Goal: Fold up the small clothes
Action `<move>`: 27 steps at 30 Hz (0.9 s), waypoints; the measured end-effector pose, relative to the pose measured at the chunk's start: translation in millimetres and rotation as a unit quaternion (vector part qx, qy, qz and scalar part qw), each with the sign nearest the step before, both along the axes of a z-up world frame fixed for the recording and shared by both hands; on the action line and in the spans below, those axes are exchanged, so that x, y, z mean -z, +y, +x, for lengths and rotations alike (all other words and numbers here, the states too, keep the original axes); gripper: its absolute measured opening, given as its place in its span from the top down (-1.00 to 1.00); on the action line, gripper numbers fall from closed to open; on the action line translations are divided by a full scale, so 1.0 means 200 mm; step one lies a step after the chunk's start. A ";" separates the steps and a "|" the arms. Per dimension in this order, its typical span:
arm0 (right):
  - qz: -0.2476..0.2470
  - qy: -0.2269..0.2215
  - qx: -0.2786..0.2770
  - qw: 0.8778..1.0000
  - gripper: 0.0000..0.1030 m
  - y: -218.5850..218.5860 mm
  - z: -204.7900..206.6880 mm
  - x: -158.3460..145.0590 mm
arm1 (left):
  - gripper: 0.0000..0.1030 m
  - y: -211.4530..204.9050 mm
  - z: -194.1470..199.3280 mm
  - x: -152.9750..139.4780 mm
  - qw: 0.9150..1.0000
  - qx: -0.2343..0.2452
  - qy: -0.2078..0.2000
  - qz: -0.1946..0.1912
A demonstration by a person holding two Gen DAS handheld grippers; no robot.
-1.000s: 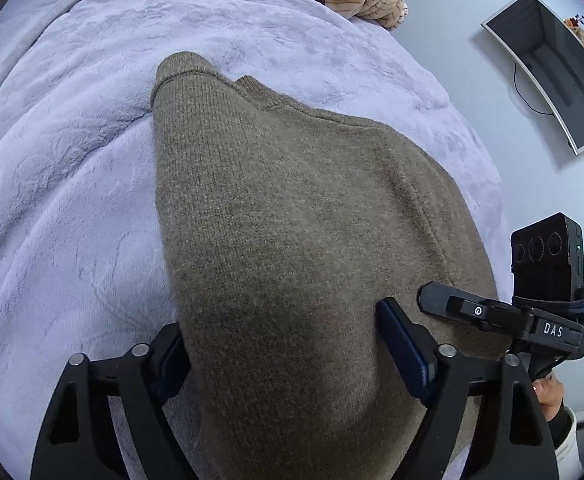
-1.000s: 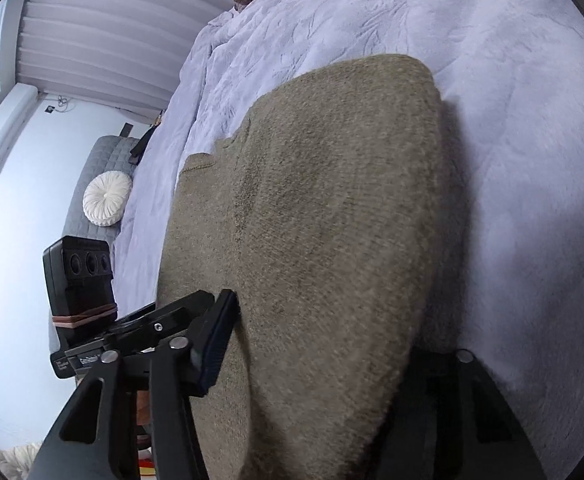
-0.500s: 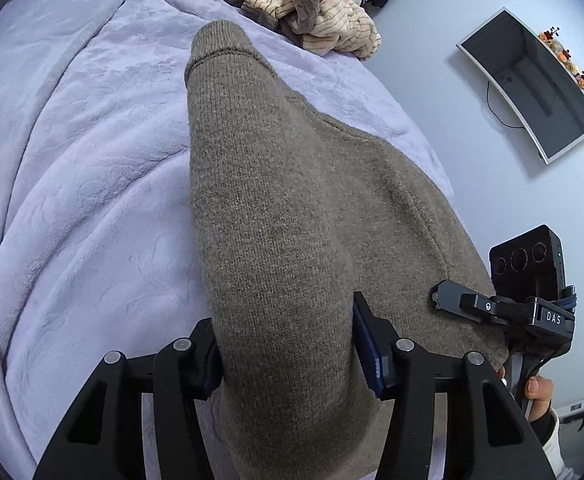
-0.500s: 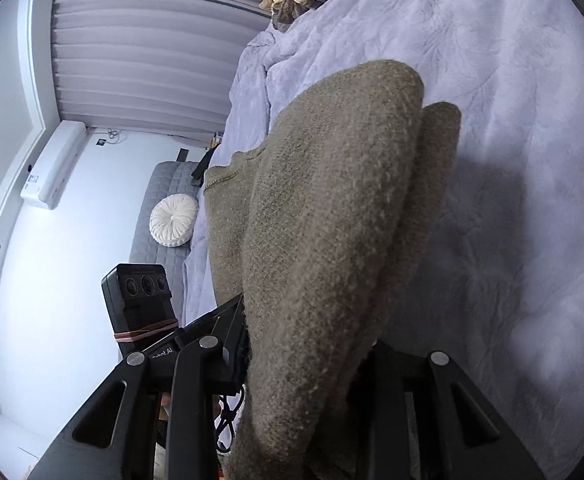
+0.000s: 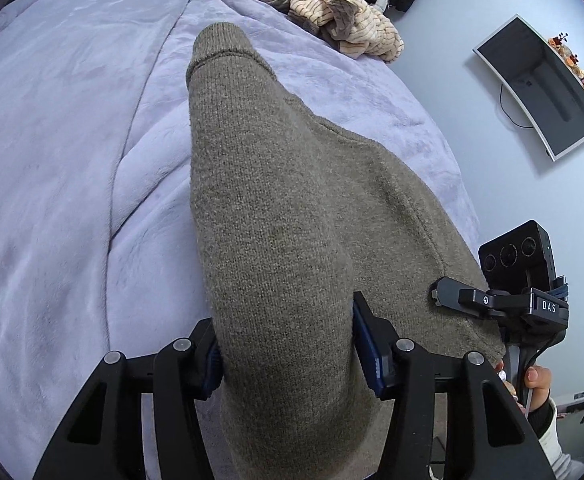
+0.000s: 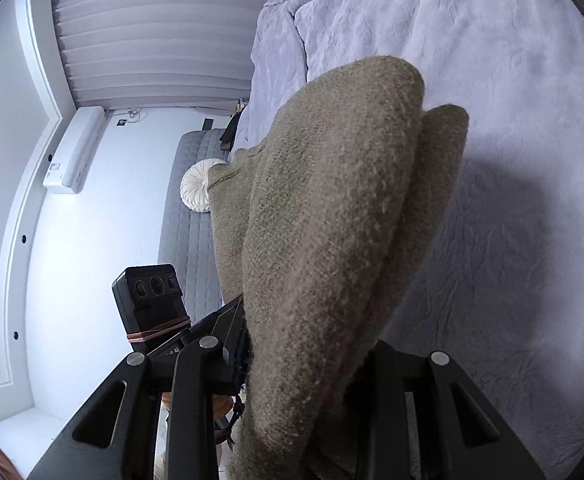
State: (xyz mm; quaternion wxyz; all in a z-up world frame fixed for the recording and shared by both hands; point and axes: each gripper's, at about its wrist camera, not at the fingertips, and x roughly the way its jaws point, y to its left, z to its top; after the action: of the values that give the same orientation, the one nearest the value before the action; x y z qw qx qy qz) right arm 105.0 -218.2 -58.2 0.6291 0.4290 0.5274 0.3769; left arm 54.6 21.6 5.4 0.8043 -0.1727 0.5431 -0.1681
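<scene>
Sweater (image 5: 292,220) lifted off blanket (image 5: 71,140) since earlier | left tool (image 5: 287,354) clamps it | right tool (image 6: 304,364) clamps it

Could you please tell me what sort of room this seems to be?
Most likely a bedroom: a bed under a lavender blanket, a wall-mounted screen, and closed curtains below a wall air conditioner.
</scene>
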 end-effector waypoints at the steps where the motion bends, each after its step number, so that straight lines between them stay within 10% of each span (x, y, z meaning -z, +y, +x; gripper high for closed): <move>1: 0.002 0.006 -0.002 1.000 0.32 0.03 -0.02 0.03 | -0.08 0.03 -0.03 0.03 1.000 -0.005 0.004 0.002; 9: -0.107 0.004 -0.015 0.994 0.25 0.18 -0.02 0.17 | -0.08 0.13 -0.13 0.29 0.997 -0.059 0.022 0.039; 15: -0.163 -0.009 0.018 0.987 0.02 0.07 -0.03 0.13 | -0.09 0.24 -0.22 0.23 0.992 -0.105 -0.025 0.070; 20: -0.188 -0.054 0.030 0.980 0.49 0.00 -0.07 0.02 | -0.09 0.26 -0.22 0.20 0.986 -0.108 -0.047 0.116; 24: -0.305 -0.124 0.003 0.944 0.50 0.08 -0.14 -0.03 | -0.09 0.17 -0.24 0.29 0.977 -0.096 -0.052 0.182; 27: -0.419 -0.171 -0.029 0.891 0.46 0.13 -0.17 0.03 | -0.09 0.13 -0.28 0.29 0.976 -0.094 -0.064 0.185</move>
State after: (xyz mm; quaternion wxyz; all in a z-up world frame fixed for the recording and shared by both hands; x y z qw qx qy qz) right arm 71.4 -192.6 -63.5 0.8195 0.0388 0.5333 0.2064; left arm -1.3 48.1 -53.5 0.8678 -0.0599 0.4934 0.0008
